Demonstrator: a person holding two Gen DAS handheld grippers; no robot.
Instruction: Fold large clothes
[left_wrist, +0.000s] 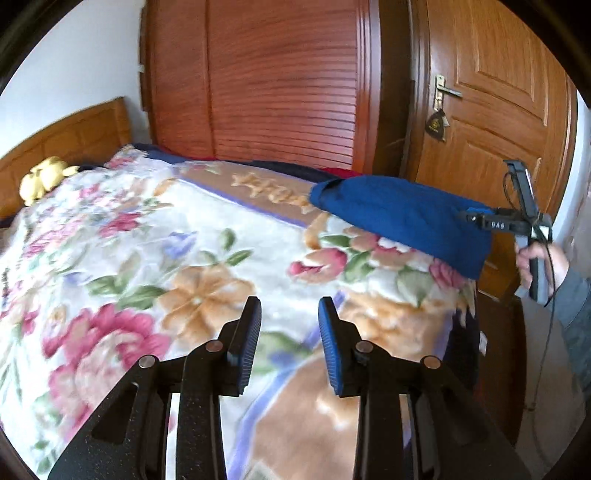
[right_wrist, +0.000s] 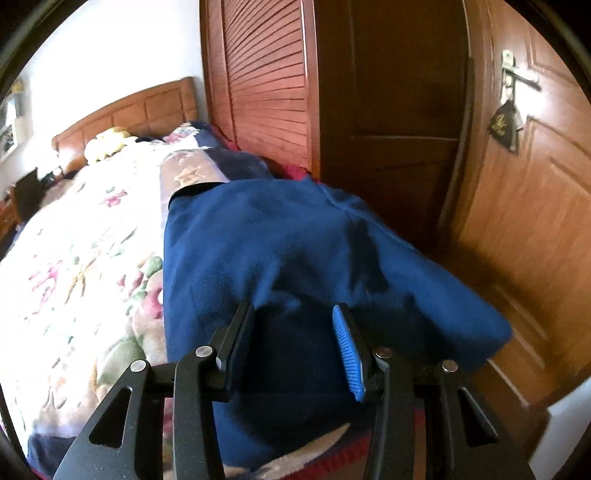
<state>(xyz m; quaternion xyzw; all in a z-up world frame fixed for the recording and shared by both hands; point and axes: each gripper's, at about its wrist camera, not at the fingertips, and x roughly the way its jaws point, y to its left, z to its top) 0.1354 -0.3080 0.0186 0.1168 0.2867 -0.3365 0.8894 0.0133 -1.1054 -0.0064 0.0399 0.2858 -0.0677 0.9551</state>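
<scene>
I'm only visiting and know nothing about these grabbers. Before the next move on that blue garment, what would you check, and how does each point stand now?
1. Blue garment lies on the floral blanket: ok.
2. Left gripper empty, jaws apart: ok.
3. Right gripper gripping the cloth: cannot tell; fabric sits between the jaws.
4. Garment spread flat: not ok; it is bunched.
5. Garment fully on the bed: not ok; one edge overhangs towards the door.

I count: one dark blue fleece garment (right_wrist: 280, 240) at right edge of bed; one floral plush blanket (left_wrist: 155, 251); one yellow soft toy (left_wrist: 42, 179) by one wooden headboard (left_wrist: 74, 136); two black two-finger grippers, left (left_wrist: 290, 343), right (right_wrist: 295, 343).
</scene>
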